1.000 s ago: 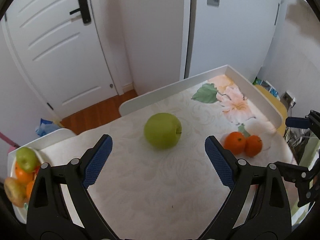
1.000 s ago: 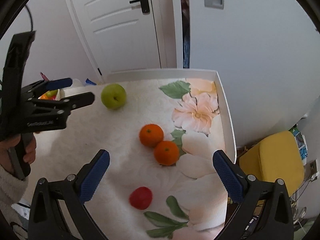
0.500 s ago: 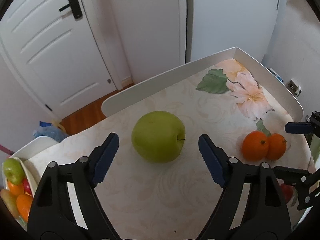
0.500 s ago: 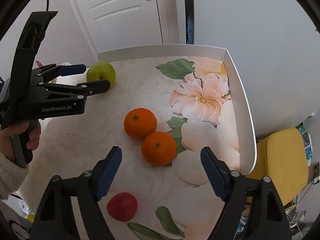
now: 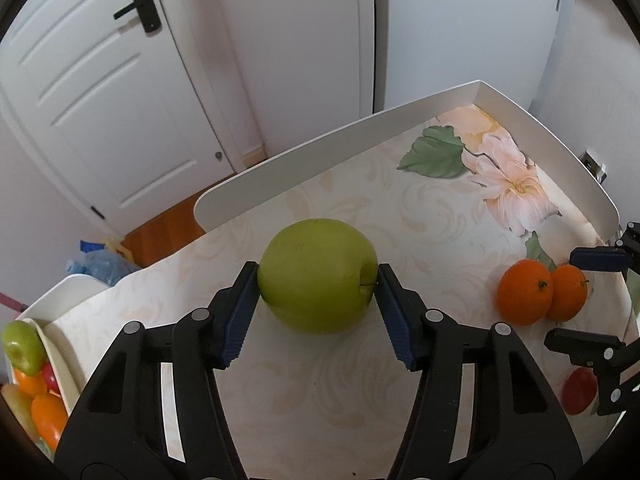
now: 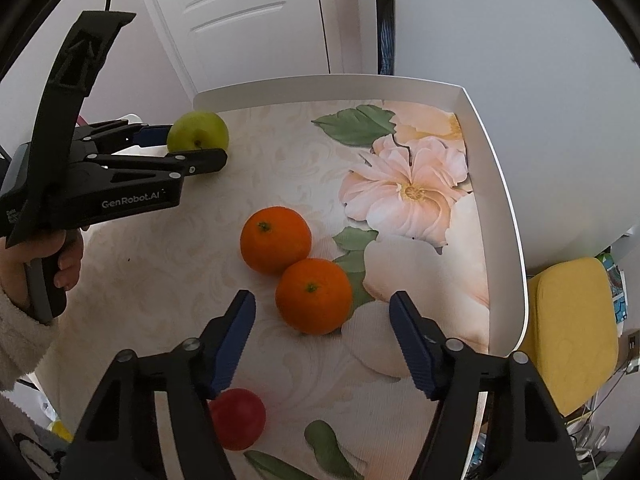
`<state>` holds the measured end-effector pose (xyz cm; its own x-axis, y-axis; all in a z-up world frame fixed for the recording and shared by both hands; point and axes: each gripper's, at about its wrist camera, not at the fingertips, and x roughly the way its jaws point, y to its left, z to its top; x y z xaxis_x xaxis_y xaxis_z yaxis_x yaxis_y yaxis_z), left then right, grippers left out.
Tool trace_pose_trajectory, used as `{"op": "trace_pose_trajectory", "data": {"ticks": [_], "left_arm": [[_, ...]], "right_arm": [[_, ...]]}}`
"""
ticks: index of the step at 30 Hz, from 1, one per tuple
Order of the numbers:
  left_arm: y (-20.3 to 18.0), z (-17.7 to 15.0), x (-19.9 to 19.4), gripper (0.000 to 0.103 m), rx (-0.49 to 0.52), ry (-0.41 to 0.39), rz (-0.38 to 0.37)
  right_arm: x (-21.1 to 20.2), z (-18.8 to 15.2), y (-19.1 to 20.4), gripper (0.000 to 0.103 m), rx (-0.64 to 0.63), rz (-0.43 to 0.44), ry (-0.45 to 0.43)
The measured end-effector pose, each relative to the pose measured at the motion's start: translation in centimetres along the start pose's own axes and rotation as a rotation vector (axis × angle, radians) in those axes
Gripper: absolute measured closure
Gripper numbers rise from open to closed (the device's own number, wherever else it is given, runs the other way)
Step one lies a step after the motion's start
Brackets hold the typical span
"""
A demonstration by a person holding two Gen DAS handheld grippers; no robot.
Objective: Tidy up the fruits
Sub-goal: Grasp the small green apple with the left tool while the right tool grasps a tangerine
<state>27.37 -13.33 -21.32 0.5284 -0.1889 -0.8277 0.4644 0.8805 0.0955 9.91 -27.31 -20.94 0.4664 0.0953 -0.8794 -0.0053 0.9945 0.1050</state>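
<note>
Cream floral cloth covers the tabletop (image 5: 360,400), printed with a pink flower and green leaves, and a low white rim (image 6: 500,184) runs along its far and right edges. Behind it stand a white panelled door (image 5: 100,100) with a black handle and pale walls; a yellow chair (image 6: 572,332) sits beyond the right rim. The left hand-held gripper (image 5: 316,304) has its blue pads pressed against both sides of the green apple (image 5: 318,274), which rests on the cloth. The right hand-held gripper (image 6: 322,336) hangs spread wide, empty, just before the nearer of two touching oranges (image 6: 314,296). A small red fruit (image 6: 238,418) lies beside its left finger. At the tabletop's left end a dish (image 5: 60,356) holds more fruit.
</note>
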Motion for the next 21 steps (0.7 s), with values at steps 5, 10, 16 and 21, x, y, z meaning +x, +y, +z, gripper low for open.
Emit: {"op": "trace_pose_trajectory", "data": {"ticks": [5,10,16,21], "left_arm": [[-0.1,-0.3,-0.3,0.040,-0.006,0.006,0.000],[-0.2,-0.9,-0.8,0.040,-0.015,0.012,0.001],[-0.1,-1.3,-1.3,0.041,-0.030,0.018,0.006],[0.0,-2.1,-1.9,0.041,-0.049,0.024,0.011]], "right_arm": [[-0.1,0.2,0.2,0.044,-0.008,0.002,-0.001],[0.0,0.4,0.5,0.052,-0.023,0.002,-0.002],[0.3,0.6,0.8,0.061,-0.034,0.001,-0.003],[0.1,0.6,1.2,0.062,-0.050,0.001,-0.015]]}}
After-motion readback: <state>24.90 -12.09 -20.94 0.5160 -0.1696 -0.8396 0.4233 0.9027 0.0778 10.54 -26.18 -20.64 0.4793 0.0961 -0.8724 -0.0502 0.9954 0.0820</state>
